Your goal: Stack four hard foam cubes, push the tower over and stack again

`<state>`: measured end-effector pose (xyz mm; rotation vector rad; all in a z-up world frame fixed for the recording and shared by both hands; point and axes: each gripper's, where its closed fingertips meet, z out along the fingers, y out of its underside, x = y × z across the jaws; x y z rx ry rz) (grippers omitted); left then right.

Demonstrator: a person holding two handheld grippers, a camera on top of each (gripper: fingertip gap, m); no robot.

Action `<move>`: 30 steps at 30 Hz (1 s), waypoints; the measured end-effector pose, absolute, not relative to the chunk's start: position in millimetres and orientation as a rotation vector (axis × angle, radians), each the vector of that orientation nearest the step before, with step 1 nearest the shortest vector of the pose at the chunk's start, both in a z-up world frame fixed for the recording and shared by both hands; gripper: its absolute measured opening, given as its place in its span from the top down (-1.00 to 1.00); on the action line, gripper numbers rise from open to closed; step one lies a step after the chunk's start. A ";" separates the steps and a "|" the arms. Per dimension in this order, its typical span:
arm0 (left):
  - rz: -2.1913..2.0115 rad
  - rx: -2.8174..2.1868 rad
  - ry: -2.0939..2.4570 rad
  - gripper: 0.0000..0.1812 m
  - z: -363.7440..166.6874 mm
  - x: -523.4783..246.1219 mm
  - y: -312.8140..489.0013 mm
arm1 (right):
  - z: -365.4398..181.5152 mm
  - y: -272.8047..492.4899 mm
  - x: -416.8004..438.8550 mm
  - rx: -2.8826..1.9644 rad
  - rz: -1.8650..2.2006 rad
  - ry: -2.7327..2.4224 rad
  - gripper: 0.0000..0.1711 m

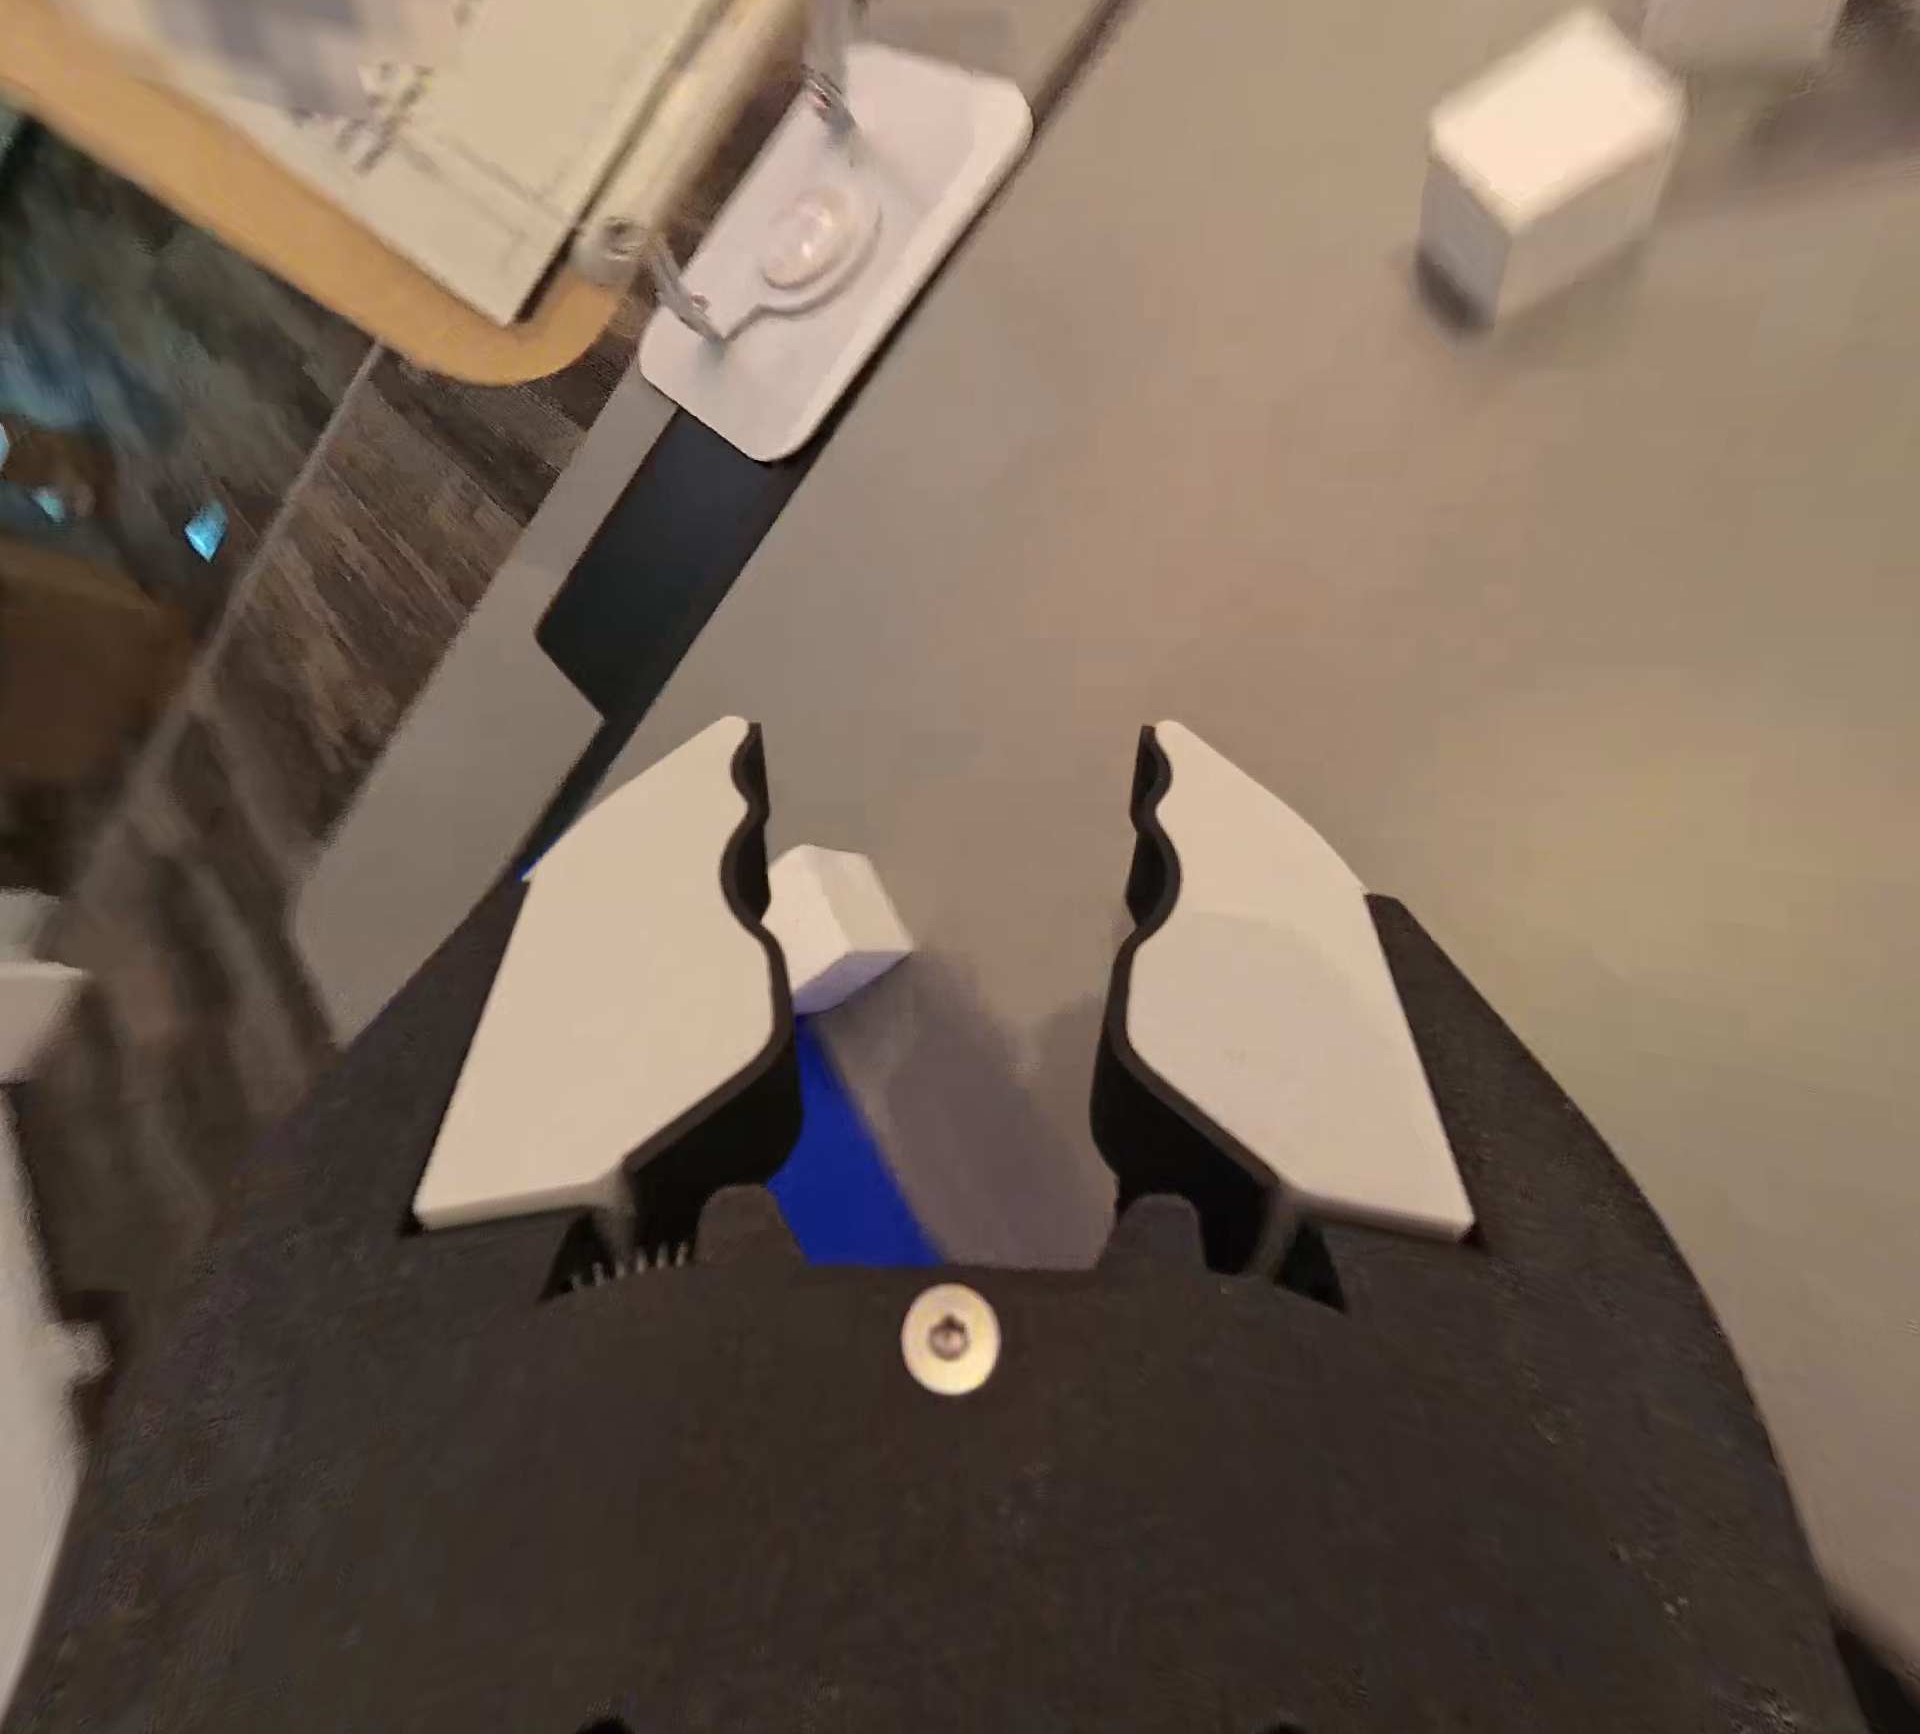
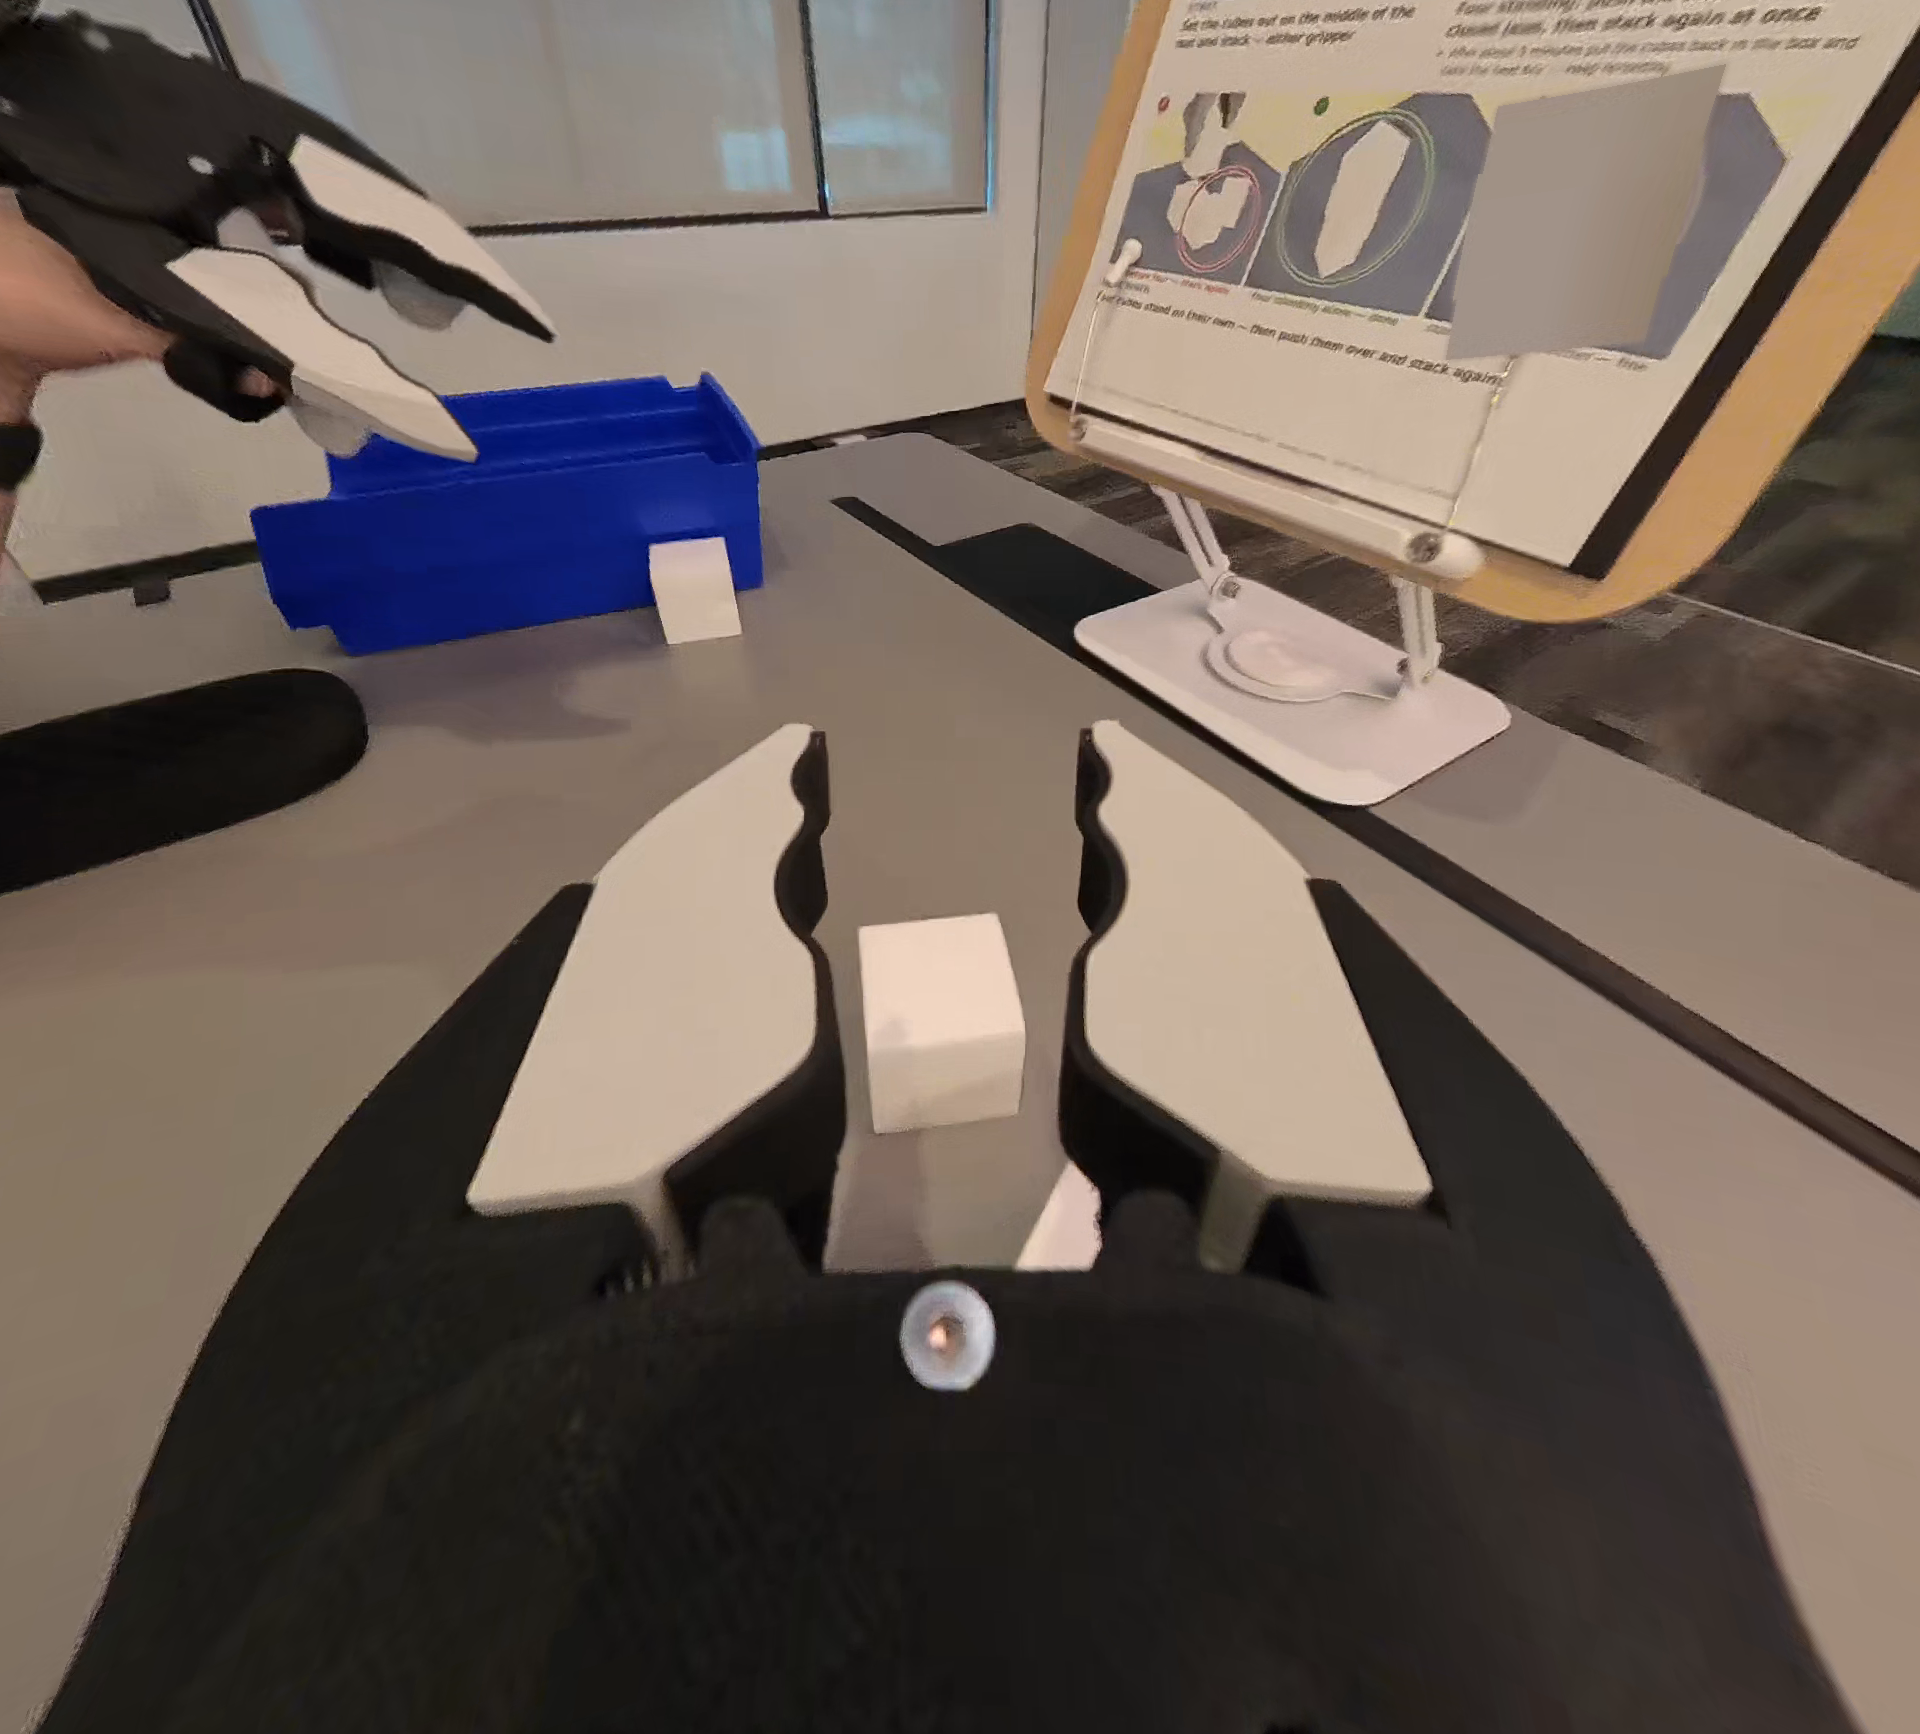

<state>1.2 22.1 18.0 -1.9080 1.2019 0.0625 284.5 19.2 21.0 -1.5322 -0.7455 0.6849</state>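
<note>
My right gripper [image 2: 951,739] is open, low over the grey table [image 2: 623,853]. A white foam cube [image 2: 940,1019] sits on the table between its fingers, with a gap on each side. A sliver of another white piece [image 2: 1060,1227] shows under the right finger's base. A second cube [image 2: 694,588] stands against the blue bin [image 2: 520,531]. My left gripper [image 2: 507,391] is open and empty in the air above that bin. In the left wrist view, the left gripper [image 1: 951,739] looks down on that cube [image 1: 836,926] beside the bin [image 1: 852,1165]. Another cube [image 1: 1548,167] lies farther off.
A tilted stand holding an instruction sheet [image 2: 1455,230] rests on its white base [image 2: 1299,697] at the table's right rear, and the base also shows in the left wrist view [image 1: 842,250]. A black padded object [image 2: 177,759] lies at the left. The table edge and carpet floor [image 2: 1714,697] are to the right.
</note>
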 end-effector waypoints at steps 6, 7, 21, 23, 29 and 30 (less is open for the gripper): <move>0.676 -1.859 1.939 0.22 -36.6 -48.0 47.0 | -17.0 18.8 276.5 -1.619 0.750 -0.758 0.44; 0.766 -1.866 2.001 0.25 -42.8 -63.2 54.5 | -19.9 17.5 274.1 -1.625 0.770 -0.754 0.44; 0.865 -1.996 2.290 0.16 -112.4 -96.2 99.6 | -22.5 19.1 283.2 -1.637 0.773 -0.723 0.41; 0.887 -2.029 2.296 0.14 -119.2 -101.9 102.8 | -25.9 18.8 282.0 -1.649 0.764 -0.733 0.41; 0.931 -2.018 2.324 0.15 -128.1 -111.9 112.6 | -31.2 17.9 275.2 -1.673 0.756 -0.774 0.40; 0.918 -2.022 2.323 0.16 -129.6 -111.6 113.0 | -31.4 18.1 275.1 -1.675 0.751 -0.778 0.40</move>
